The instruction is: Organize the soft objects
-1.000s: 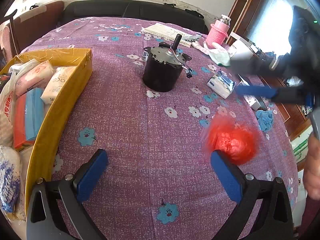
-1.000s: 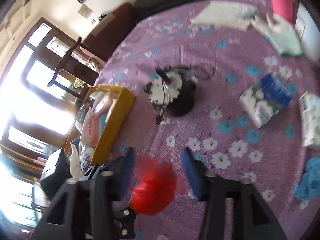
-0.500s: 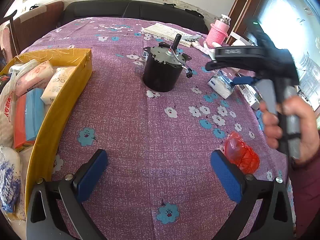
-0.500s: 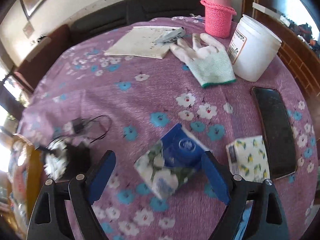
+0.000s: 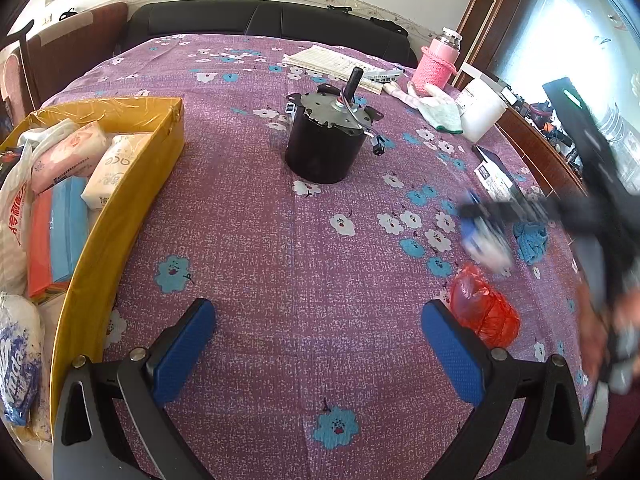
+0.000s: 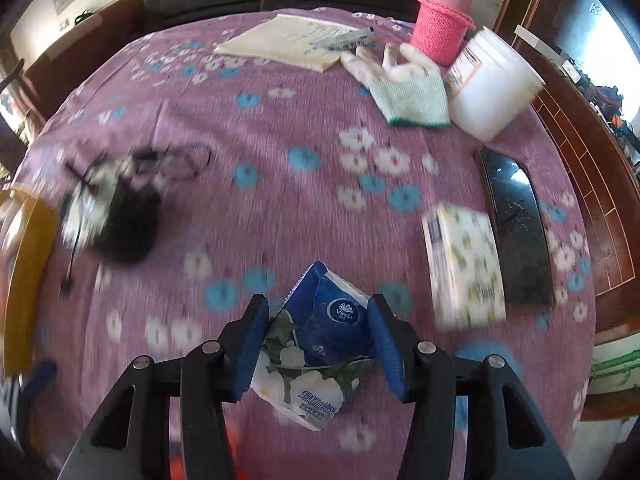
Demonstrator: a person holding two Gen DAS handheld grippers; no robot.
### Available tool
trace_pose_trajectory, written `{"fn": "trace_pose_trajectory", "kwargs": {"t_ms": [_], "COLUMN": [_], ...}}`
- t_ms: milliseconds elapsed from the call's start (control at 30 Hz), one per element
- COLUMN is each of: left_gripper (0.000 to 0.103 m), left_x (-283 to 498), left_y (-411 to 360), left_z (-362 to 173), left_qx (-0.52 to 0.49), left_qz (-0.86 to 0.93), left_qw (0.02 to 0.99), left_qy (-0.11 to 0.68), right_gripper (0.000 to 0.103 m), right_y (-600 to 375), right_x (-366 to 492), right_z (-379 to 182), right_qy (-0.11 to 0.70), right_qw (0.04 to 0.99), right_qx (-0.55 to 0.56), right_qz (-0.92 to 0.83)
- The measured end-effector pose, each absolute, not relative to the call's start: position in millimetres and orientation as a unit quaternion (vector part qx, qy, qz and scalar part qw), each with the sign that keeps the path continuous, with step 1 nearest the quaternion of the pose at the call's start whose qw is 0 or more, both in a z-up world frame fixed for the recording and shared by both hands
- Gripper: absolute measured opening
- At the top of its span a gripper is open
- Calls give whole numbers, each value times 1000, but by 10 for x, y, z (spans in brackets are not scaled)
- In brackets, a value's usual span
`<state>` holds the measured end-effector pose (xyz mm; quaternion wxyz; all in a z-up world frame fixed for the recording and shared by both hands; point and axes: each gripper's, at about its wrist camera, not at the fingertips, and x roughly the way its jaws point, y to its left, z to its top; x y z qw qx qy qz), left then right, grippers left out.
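Right claw [image 6: 318, 336] has just been closing — pads pinching a blue floral soft tissue pack [image 6: 320, 340] (above the bench); left claw [image 5: 316, 348] spread, empty.

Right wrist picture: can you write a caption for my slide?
The right claw has just closed on a blue tissue pack above the purple flowered tablecloth.

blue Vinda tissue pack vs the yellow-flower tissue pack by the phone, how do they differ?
The blue Vinda tissue pack sits pinched and creased between the right gripper fingers; the yellow-flower tissue pack lies flat and free beside the phone. The Vinda wrapper is blue with white blossoms, the other white with small yellow flowers. Both are soft tissue packs.
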<state>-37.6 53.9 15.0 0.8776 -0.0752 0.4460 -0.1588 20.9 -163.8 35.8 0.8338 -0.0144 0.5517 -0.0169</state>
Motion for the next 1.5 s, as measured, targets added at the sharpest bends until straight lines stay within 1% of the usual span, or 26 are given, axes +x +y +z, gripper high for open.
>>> {"fn": "trace_pose_trajectory", "kwargs": {"t_ms": [33, 67, 100, 133, 167, 267, 300, 367, 433, 500, 633, 767, 900, 967, 1000, 1033, 1167, 1333, 1500], "left_gripper": [102, 102, 102, 102, 102, 102, 103, 103, 103, 103, 103, 103, 103, 89, 53, 37, 37, 37, 37], "left_x": [-375, -376, -376, -376, -376, -376, -375, -373, -376, -412, -471, -342, -296, -337, -392, -439, -645, -801, -924], "left_y": [538, 539, 539, 537, 540, 533, 526, 504, 488, 451, 296, 10, -420, -582, -651, -694, -678, -394, -131], "left_z": [150, 150, 148, 147, 146, 142, 139, 133, 134, 159, 275, 258, 197, 202, 231, 254, 358, 476, 577], "left_qx": [-75, -75, -74, -74, -73, -75, -74, -69, -61, -51, -74, -99, -37, -5, 7, 3, 32, -2, -27], "left_qz": [-159, -159, -158, -158, -158, -159, -159, -157, -158, -181, -218, -228, -210, -224, -247, -283, -277, -279, -266], "left_qw": [878, 878, 878, 878, 878, 878, 877, 877, 876, 868, 851, 832, 839, 840, 837, 825, 839, 846, 857], "left_qy": [446, 446, 446, 446, 446, 446, 447, 449, 451, 459, 471, 497, 500, 495, 488, 489, 467, 454, 442], "right_gripper": [55, 60, 72, 76, 78, 78, 79, 82, 83, 83, 83, 83, 83, 83, 83, 83, 83, 83, 83], "right_y": [-1640, -1637, -1637, -1647, -1675, -1863, -1944, -2066, -2188, -2290, -2394, -2518, -2602, -2644, -2666, -2682, -2705, -2557, -2284], "right_x": [107, -38, -156, -246, -342, -662, -792, -964, -1126, -1236, -1298, -1297, -1327, -1358, -1364, -1369, -1333, -1227, -1089], "right_z": [355, 347, 331, 324, 331, 489, 568, 655, 686, 670, 579, 464, 411, 398, 390, 382, 341, 320, 324], "right_qy": [554, 559, 563, 565, 563, 529, 502, 468, 444, 439, 437, 439, 432, 429, 430, 430, 437, 443, 452], "right_qw": [832, 828, 825, 824, 826, 847, 862, 879, 891, 892, 891, 883, 882, 882, 881, 880, 876, 873, 877], "right_qx": [-22, -38, -46, -45, -36, 31, 58, 79, 92, 105, 123, 163, 187, 194, 197, 199, 205, 203, 160], "right_qz": [-13, -7, -1, 4, 11, 38, 43, 34, 20, 20, 18, 19, 22, 21, 20, 19, 19, 31, 30]}}
